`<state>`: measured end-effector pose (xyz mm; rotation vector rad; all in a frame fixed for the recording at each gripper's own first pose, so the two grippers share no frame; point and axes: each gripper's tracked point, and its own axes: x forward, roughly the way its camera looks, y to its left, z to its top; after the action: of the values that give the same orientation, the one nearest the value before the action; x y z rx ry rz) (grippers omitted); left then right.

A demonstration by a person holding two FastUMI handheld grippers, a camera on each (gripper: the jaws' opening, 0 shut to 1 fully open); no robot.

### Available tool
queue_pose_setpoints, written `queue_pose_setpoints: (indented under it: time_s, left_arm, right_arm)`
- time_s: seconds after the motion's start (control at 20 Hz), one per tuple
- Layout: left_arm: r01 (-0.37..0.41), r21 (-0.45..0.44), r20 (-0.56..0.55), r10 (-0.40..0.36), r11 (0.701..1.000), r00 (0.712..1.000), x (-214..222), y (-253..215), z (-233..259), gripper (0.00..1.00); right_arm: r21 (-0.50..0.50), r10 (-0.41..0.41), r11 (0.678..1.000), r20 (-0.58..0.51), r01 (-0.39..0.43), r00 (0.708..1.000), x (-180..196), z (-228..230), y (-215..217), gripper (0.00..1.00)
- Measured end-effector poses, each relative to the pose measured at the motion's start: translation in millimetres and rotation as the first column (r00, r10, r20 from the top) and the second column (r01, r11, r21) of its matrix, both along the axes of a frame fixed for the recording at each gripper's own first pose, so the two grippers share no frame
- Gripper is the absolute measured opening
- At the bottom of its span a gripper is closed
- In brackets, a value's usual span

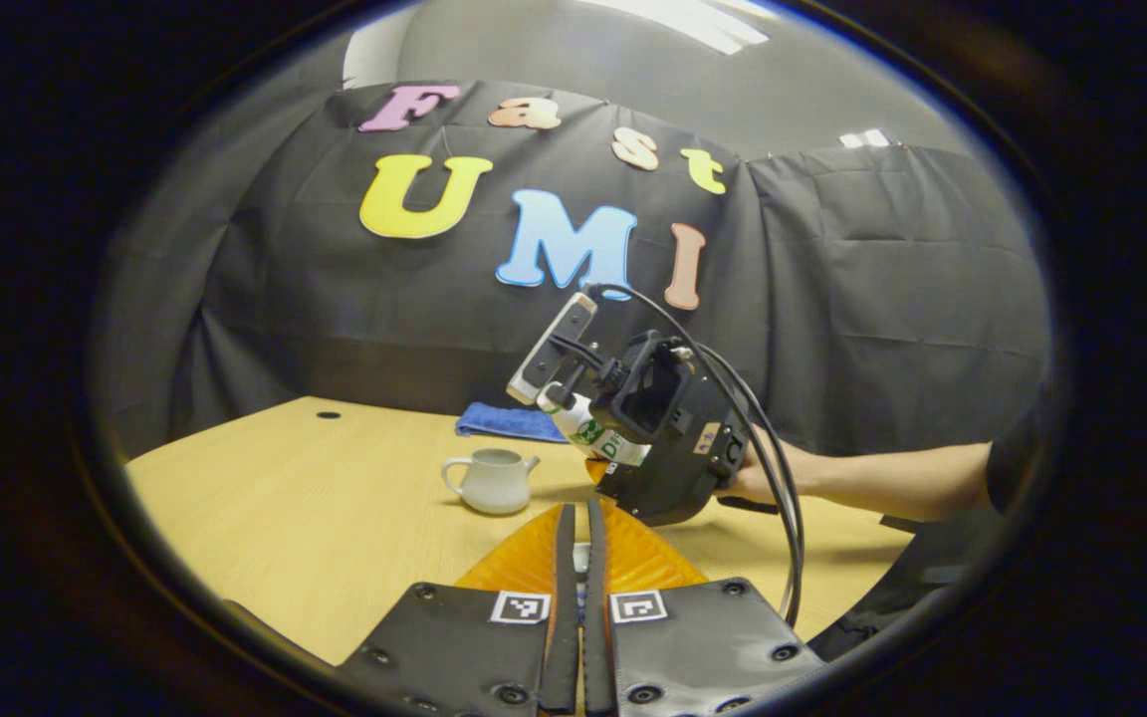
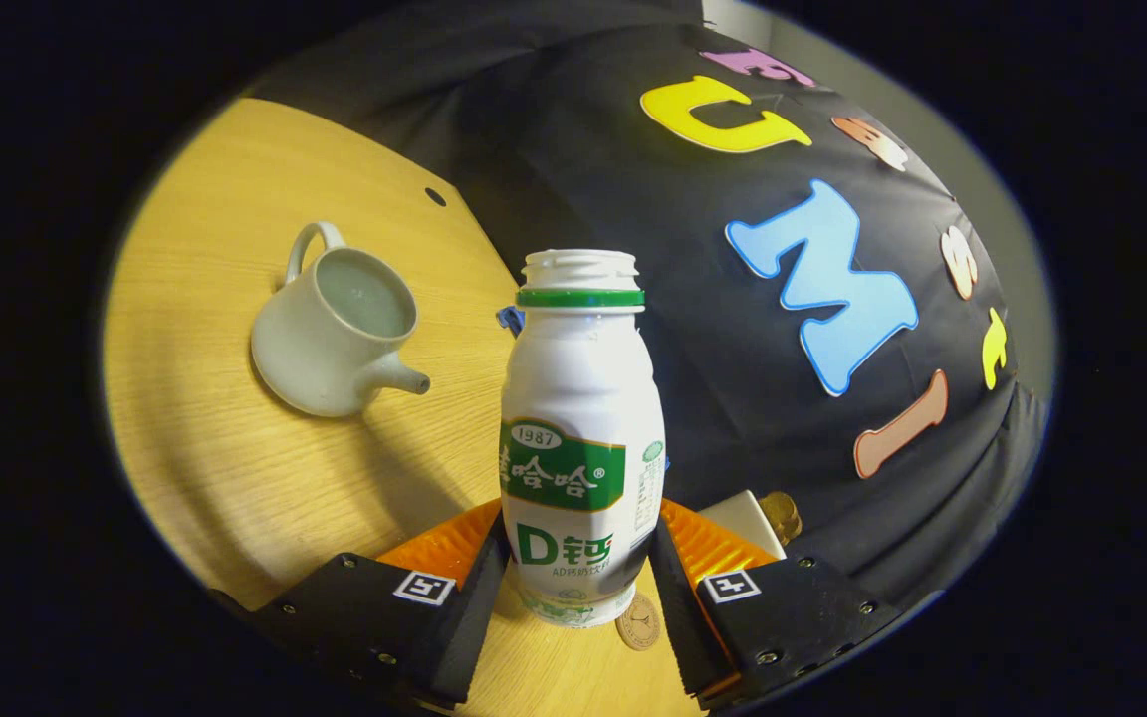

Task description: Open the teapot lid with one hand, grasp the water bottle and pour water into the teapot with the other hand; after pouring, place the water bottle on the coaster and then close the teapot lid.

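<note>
A: What is held by the right gripper?

B: A white water bottle, uncapped, is clamped low on its body between both fingers. In the left gripper view, the bottle is seen tilted, its mouth turned left toward the teapot, and the right gripper is gripped from the right by a hand.

A: And the left gripper?

B: Its fingers are drawn almost together, a narrow slit being left between them; whether anything is pinched there cannot be told.

A: Where is the teapot placed?

B: It is set upright on the wooden table, lid off, its open top shown in the right gripper view, left of the bottle and apart from it. A blue cloth is laid at the table's far edge, beyond the teapot. A small round disc is seen on the table just below the bottle's base.
</note>
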<state>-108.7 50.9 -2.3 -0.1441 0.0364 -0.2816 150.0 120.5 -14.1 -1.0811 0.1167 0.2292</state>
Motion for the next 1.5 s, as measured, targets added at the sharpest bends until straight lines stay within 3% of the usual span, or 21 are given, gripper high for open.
queue_pose_setpoints:
  time_s: [0.2, 0.25, 0.3, 0.45, 0.5, 0.75, 0.9, 1.0, 1.05, 1.1, 1.25, 1.3, 1.5]
  left_arm:
    - [-0.004, 0.023, 0.008, 0.003, 1.000, 1.000, -2, 0, 1, 0.12]
    - [-0.005, 0.026, 0.012, 0.004, 1.000, 1.000, -2, 0, 3, 0.08]
    - [-0.008, 0.033, 0.017, 0.007, 0.999, 1.000, -2, 1, 5, 0.12]
    - [-0.012, 0.042, 0.026, 0.011, 0.999, 1.000, -3, 2, 4, 0.12]
    - [-0.013, 0.043, 0.026, 0.012, 0.999, 1.000, -4, 4, 5, 0.08]
    - [-0.020, 0.045, 0.028, 0.018, 0.999, 0.999, -2, 5, 5, 0.12]
    - [-0.026, 0.053, 0.024, 0.025, 0.998, 0.999, -2, 7, 3, 0.08]
    - [-0.025, 0.057, 0.021, 0.024, 0.998, 0.999, -3, 6, 1, 0.12]
    - [-0.024, 0.060, 0.021, 0.022, 0.998, 1.000, -3, 6, 1, 0.08]
    - [-0.023, 0.064, 0.020, 0.022, 0.998, 1.000, -3, 5, 1, 0.12]
    - [-0.021, 0.077, 0.015, 0.020, 0.997, 1.000, -2, 4, -2, 0.12]
    - [-0.020, 0.079, 0.014, 0.018, 0.997, 1.000, -1, 3, -2, 0.08]
    - [-0.032, 0.084, 0.015, 0.031, 0.996, 0.999, -2, 8, -3, 0.08]
  right_arm:
    - [-0.142, 0.023, 0.990, 0.056, -0.015, 0.998, 1, 5, 7, 0.76]
    - [-0.176, 0.028, 0.984, 0.076, -0.015, 0.997, 5, 7, 10, 0.75]
    - [-0.206, 0.035, 0.978, 0.095, -0.015, 0.995, 7, 9, 12, 0.76]
    - [-0.273, 0.049, 0.962, 0.121, -0.014, 0.991, 13, 12, 15, 0.76]
    - [-0.287, 0.053, 0.958, 0.122, -0.016, 0.991, 14, 11, 16, 0.75]
    - [-0.408, 0.083, 0.913, 0.168, -0.007, 0.982, 16, 20, 15, 0.76]
    - [-0.455, 0.097, 0.890, 0.187, -0.001, 0.978, 17, 25, 15, 0.75]
    - [-0.478, 0.103, 0.878, 0.197, 0.004, 0.975, 18, 29, 14, 0.75]
    - [-0.493, 0.109, 0.870, 0.202, 0.004, 0.973, 19, 29, 15, 0.75]
    - [-0.508, 0.115, 0.861, 0.210, 0.008, 0.971, 19, 31, 15, 0.75]
    - [-0.547, 0.138, 0.837, 0.232, 0.012, 0.963, 22, 37, 17, 0.75]
    - [-0.557, 0.146, 0.830, 0.239, 0.012, 0.960, 21, 39, 18, 0.75]
    - [-0.585, 0.172, 0.811, 0.264, 0.015, 0.949, 22, 48, 24, 0.75]
